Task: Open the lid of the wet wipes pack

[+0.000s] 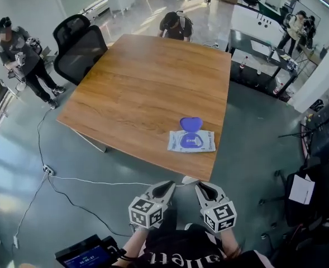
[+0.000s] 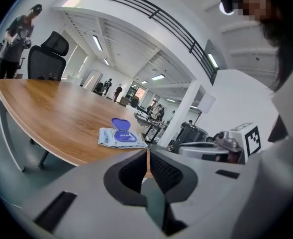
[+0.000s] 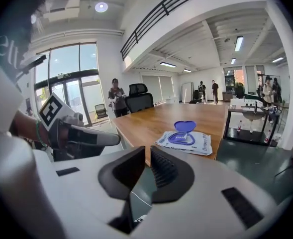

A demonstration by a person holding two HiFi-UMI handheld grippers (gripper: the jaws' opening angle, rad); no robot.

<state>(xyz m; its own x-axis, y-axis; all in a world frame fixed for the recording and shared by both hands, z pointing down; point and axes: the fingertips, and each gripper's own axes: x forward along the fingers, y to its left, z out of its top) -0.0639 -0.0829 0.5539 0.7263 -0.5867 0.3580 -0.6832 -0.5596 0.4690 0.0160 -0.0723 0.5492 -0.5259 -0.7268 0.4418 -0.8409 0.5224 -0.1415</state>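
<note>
A white wet wipes pack [image 1: 191,141] lies flat near the front right corner of the wooden table [image 1: 147,88]. Its blue lid [image 1: 190,124] stands flipped open, away from me. The pack also shows in the left gripper view [image 2: 121,137] and in the right gripper view [image 3: 184,141]. My left gripper [image 1: 171,186] and right gripper [image 1: 200,187] are held close to my body, short of the table's front edge and well apart from the pack. Both are shut with nothing between their jaws [image 2: 148,153] [image 3: 148,153].
Two black office chairs [image 1: 77,46] stand at the table's far left corner. People stand at the left [image 1: 22,57] and beyond the far edge [image 1: 175,25]. A white cable [image 1: 86,180] runs over the floor before the table. Desks and stands [image 1: 265,54] crowd the right side.
</note>
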